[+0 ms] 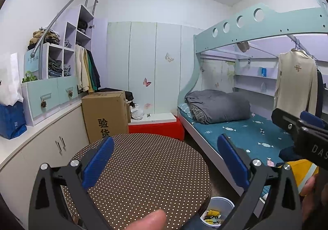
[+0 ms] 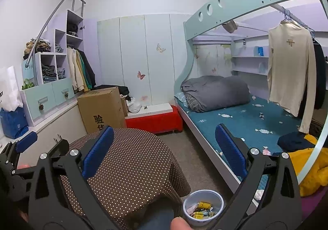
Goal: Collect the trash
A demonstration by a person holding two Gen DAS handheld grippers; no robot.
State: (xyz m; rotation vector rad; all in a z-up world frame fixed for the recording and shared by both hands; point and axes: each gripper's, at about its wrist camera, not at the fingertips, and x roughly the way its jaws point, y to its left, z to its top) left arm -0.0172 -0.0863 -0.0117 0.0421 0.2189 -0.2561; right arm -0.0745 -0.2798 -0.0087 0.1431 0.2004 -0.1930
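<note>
You are in a small bedroom with a bunk bed (image 2: 235, 119) on one side and white cupboards (image 1: 51, 148) on the other, and a round table (image 1: 143, 168) with a brown dotted cloth sits right in front of you. Your left gripper (image 1: 166, 160) hangs over the table with its blue fingers (image 1: 98, 162) spread wide apart, and nothing is between them. Your right gripper (image 2: 164, 152) is the same: fingers wide, holding nothing, with the table edge behind its left finger and the bed behind its right one. The trash bin (image 2: 203, 207) is a small round white tub on the floor, low down between the right gripper's fingers and just beside the table. It already has some trash (image 2: 202, 208) in it, like yellow wrappers and small scraps. The part of the table top you can see between your fingers has no trash on it, and I cannot see any on the floor nearby. So it looks like most of the job is done, or all of it. What may be left is to look around for more bits, maybe on the bed, where a yellow cloth (image 2: 313, 170) lies.
</note>
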